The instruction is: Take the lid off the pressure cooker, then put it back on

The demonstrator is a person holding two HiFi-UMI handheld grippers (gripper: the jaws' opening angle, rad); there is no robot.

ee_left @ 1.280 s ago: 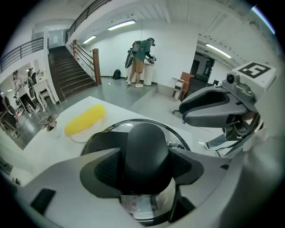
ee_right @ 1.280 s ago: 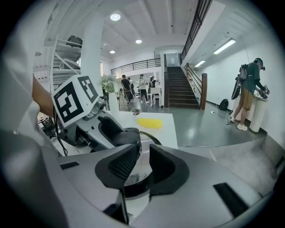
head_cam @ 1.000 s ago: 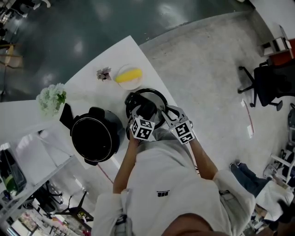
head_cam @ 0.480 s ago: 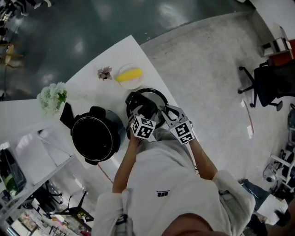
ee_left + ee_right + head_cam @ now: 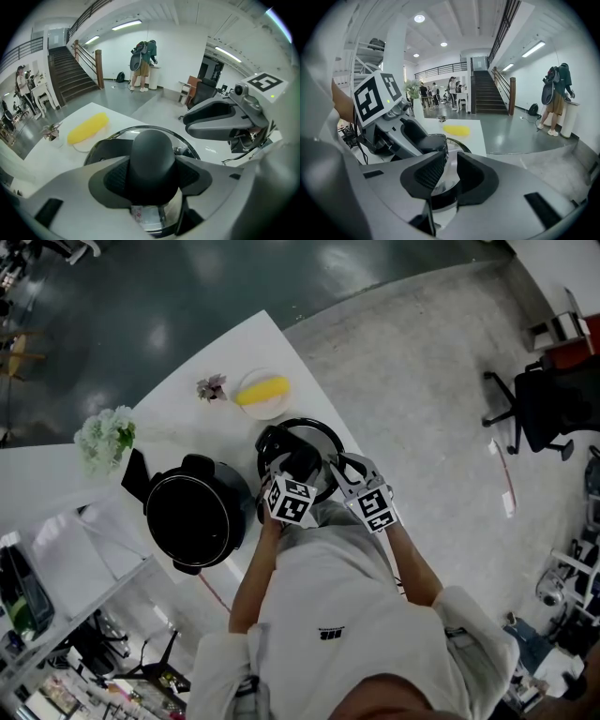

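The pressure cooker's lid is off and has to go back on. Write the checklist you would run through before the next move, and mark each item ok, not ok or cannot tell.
1. Hold on the lid: ok. The left gripper is shut on the knob of the lid; its jaws have just been closing and press on it.
2. Second hold: not ok. The right gripper has its jaws apart and clamps nothing.
3. Mouth of the pot: ok, it stands open.
4. Way from lid to pot: ok. They stand side by side with nothing between.
5. The plate clear of the lid: cannot tell. It lies close beyond the lid and may touch it.
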